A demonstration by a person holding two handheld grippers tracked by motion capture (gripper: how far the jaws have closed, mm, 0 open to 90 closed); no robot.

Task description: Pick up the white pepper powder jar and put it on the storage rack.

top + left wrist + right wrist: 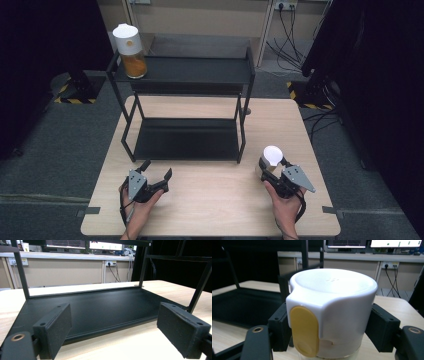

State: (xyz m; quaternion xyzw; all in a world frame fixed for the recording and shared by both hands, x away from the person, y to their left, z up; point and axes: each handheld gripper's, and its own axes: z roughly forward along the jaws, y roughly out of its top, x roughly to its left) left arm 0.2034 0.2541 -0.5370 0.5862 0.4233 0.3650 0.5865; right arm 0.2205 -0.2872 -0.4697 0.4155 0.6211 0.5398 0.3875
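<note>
A jar with a white lid [273,154] stands on the wooden table [215,200] at the right, and my right gripper [273,165] is shut on it. In the right gripper view the black pads [382,330] press on both sides of the lid [332,290], which carries a yellow tab [304,330]. At the table's front left, my left gripper [157,170] is open with nothing in it. It faces the lower shelf [100,307] of a black rack, and its wide-apart jaws [112,332] have only tabletop between them.
The black two-level rack [187,137] stands across the back half of the table. On the left end of its top shelf [200,70] stands a second white-lidded jar [130,47] with orange contents. Bare wood lies between the two grippers.
</note>
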